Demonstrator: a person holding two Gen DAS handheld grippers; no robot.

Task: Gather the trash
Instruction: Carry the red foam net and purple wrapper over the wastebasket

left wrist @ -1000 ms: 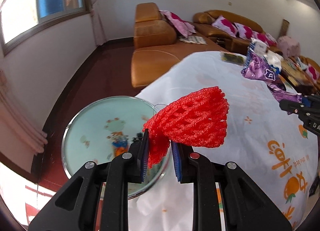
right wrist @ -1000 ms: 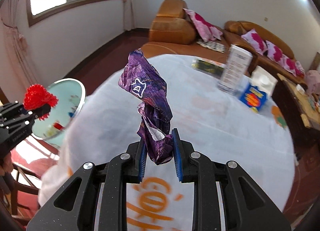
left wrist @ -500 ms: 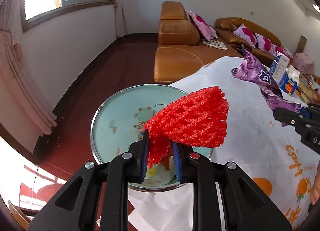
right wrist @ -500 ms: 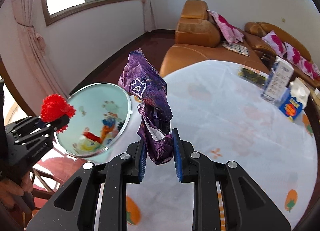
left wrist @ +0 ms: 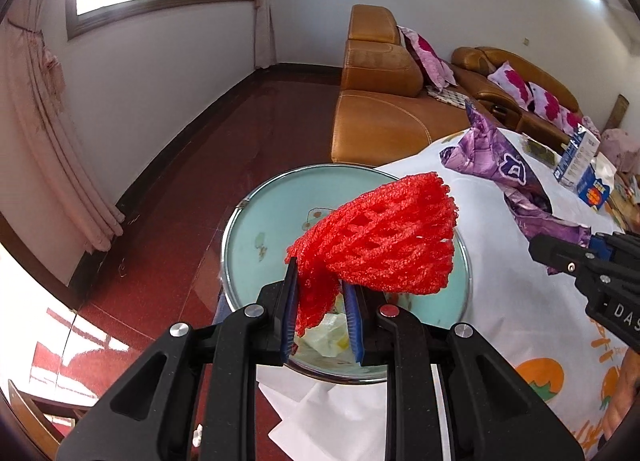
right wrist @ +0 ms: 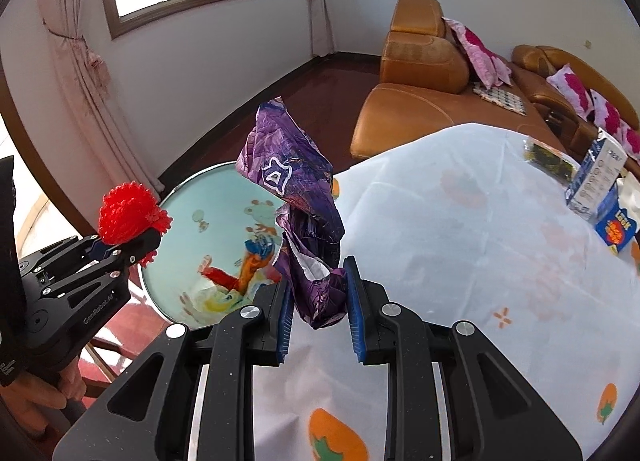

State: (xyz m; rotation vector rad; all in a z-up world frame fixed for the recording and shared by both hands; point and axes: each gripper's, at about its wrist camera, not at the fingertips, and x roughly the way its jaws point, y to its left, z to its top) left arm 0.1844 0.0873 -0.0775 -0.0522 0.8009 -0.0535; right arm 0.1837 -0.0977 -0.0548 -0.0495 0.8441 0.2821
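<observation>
My left gripper [left wrist: 320, 303] is shut on a red foam fruit net [left wrist: 380, 237] and hangs right over the mouth of a light-blue trash bin [left wrist: 260, 221] with a metal rim and cartoon print inside. Some pale trash [left wrist: 328, 335] lies at the bin's bottom. My right gripper [right wrist: 318, 297] is shut on a crumpled purple snack wrapper [right wrist: 296, 181], held above the table's edge just right of the bin [right wrist: 216, 221]. In the right wrist view the left gripper [right wrist: 120, 245] with the red net [right wrist: 128, 213] shows at the left. The right gripper's body [left wrist: 592, 265] and the purple wrapper [left wrist: 500, 165] show at right in the left wrist view.
The table [right wrist: 460, 241] wears a white cloth with orange fruit prints. At its far right stand a milk carton [right wrist: 596, 177], a blue box [right wrist: 616, 225] and a dark packet [right wrist: 550, 159]. Brown leather sofas [right wrist: 420, 73] with pink cushions line the wall beyond dark red floor.
Both grippers have swung left toward the bin with their loads. The bin has come under the left gripper, and the purple wrapper now stands close beside the bin's rim.
</observation>
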